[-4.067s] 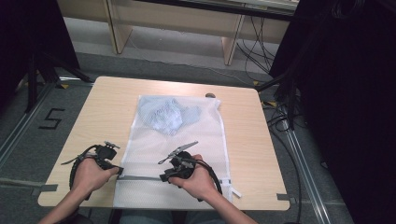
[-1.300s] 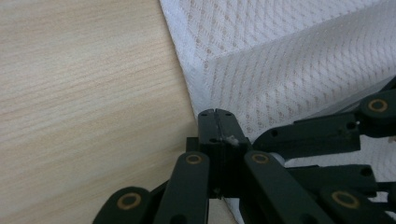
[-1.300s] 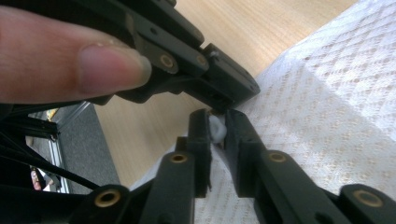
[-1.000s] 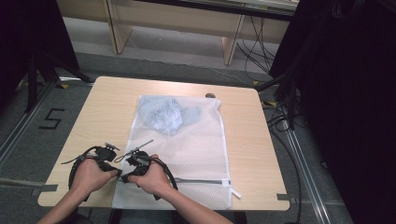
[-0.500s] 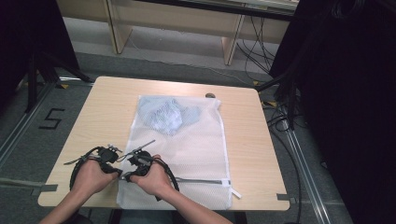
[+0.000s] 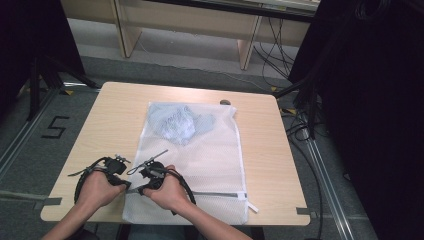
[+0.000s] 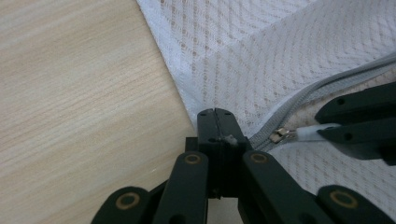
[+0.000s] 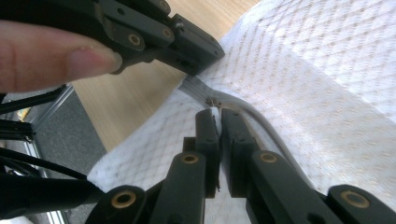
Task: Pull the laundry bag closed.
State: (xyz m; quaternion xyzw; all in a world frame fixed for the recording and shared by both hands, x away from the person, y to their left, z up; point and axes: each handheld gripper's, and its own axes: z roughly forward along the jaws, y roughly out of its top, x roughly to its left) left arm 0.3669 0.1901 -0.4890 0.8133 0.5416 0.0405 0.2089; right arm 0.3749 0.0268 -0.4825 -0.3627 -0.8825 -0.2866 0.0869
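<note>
At the near left corner of the wooden table (image 6: pixel 115 115), you work on a white mesh laundry bag (image 6: pixel 210 165) that lies flat down the middle of the table, its far end toward the far edge and its near end reaching the near edge. A pale blue garment (image 6: pixel 175 122) sits bunched inside the bag's far end.

Your left gripper (image 7: pixel 218 128) is clenched on the bag's left edge, where the grey zipper (image 7: pixel 322 88) ends; its jaws meet with a wisp of mesh pinched between them. Your right gripper (image 8: pixel 218 126) sits just beside it, its jaws clamped on the white zipper pull (image 7: pixel 312 133), with the small metal slider (image 7: pixel 279 135) showing just ahead of the tips, close to the left gripper's jaws.

From above, your two hands lie side by side near the near edge, the left hand (image 6: pixel 97 190) over bare wood and the right hand (image 6: pixel 167 192) over the bag's near left corner. The zipper runs from them across the bag's near end toward the right edge, parallel to the table's near edge.
</note>
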